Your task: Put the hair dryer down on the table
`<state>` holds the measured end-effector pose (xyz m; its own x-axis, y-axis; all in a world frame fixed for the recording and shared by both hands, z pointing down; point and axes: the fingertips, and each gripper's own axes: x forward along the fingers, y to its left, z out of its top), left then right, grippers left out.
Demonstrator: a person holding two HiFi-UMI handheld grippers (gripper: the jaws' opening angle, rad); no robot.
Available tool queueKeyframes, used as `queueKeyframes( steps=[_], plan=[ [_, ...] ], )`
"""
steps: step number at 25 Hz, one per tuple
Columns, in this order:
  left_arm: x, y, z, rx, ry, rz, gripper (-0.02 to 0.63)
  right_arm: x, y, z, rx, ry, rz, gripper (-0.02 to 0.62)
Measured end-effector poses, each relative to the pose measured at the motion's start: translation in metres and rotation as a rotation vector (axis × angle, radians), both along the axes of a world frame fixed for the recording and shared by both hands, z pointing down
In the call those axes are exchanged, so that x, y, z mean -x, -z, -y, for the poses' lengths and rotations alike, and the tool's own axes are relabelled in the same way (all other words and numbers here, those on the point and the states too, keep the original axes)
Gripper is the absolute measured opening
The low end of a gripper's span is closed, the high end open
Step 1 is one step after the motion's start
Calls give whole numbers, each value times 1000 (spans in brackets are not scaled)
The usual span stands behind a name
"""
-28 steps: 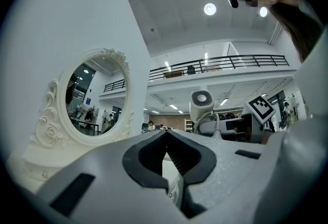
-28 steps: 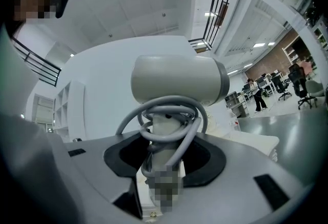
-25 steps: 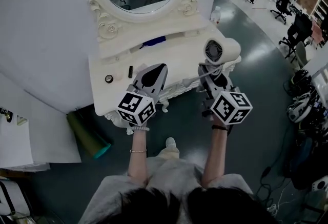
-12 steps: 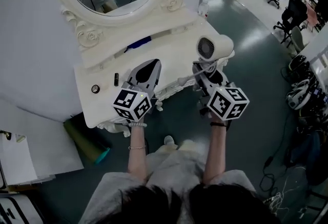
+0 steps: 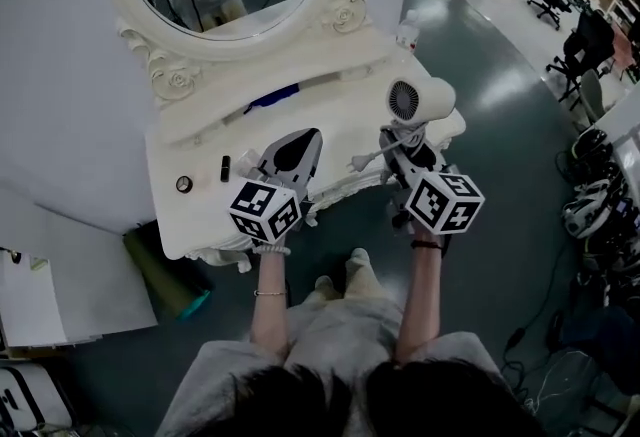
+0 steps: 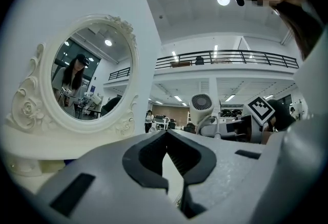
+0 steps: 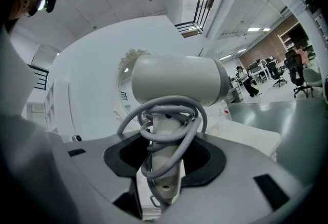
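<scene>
Head view — hair dryer over table

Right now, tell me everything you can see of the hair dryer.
The hair dryer is cream and smooth like plastic, with a short barrel and a round dark grille at one end. A grey cord is wound in loops round its handle. The right gripper grips that handle, cord included, with the barrel crosswise beyond the jaws. It is over the right end of the white dressing table; whether it touches the top I cannot tell.
</scene>
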<state>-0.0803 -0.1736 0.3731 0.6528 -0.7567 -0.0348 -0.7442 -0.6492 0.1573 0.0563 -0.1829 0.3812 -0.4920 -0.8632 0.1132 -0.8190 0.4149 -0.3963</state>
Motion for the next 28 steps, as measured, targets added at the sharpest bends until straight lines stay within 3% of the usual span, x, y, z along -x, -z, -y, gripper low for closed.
queueKeyframes(
  steps=[17,28],
  plan=[
    [-46,-11,108,22,78,-22,5,-26,-25,115,67,152,-57,184],
    [-54,-43,140,107,80,-17,5,-32,-55,152,144,169,-66,184]
  ],
)
